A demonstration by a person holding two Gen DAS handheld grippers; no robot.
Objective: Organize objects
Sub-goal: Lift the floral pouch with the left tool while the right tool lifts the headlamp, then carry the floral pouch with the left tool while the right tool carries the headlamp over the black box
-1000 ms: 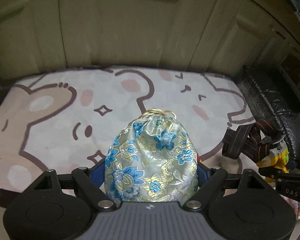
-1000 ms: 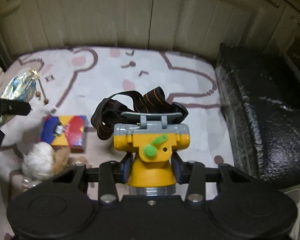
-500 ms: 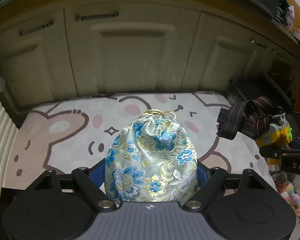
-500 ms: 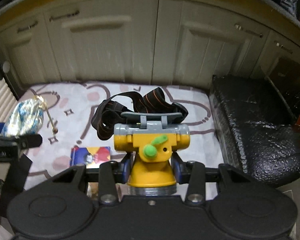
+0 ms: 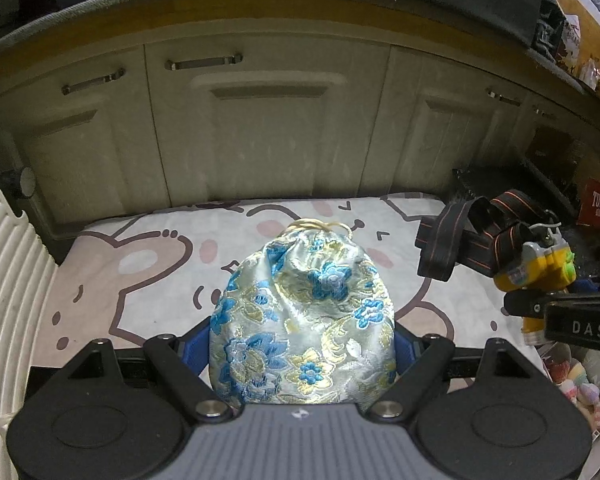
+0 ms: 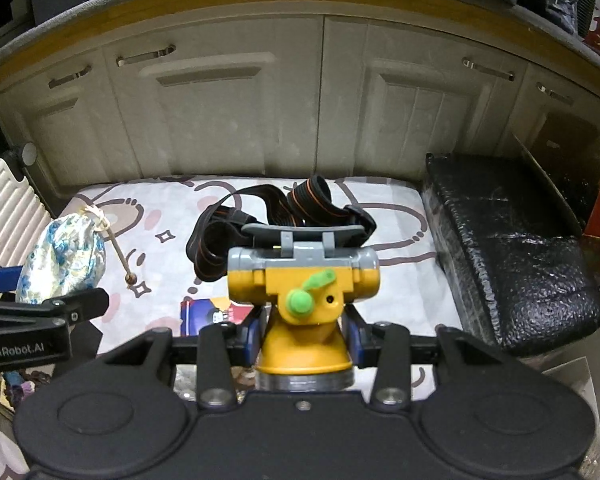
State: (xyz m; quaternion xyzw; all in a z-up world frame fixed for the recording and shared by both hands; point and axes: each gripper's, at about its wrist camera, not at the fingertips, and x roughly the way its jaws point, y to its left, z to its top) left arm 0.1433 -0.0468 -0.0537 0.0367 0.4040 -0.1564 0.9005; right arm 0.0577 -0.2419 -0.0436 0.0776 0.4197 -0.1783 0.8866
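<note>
My left gripper (image 5: 302, 344) is shut on a silver drawstring pouch (image 5: 304, 320) with blue and gold flowers, held up above the cartoon-print mat (image 5: 148, 280). The pouch also shows at the left of the right wrist view (image 6: 62, 256), its cord and bead hanging down. My right gripper (image 6: 304, 328) is shut on a yellow headlamp (image 6: 304, 292) with a green knob and grey bracket; its black and orange strap (image 6: 260, 216) hangs in front. The headlamp also shows at the right of the left wrist view (image 5: 536, 264).
Cream cabinet doors (image 6: 236, 112) stand behind the mat. A black wrapped block (image 6: 508, 248) lies right of the mat. A colourful box (image 6: 208, 312) lies on the mat below the headlamp. A white ribbed case (image 5: 4, 300) stands at left. Small toys (image 5: 572, 376) lie at lower right.
Both grippers have risen and tilted up with their loads; the mat has dropped lower in view and the cabinet doors and countertop edge have come into view.
</note>
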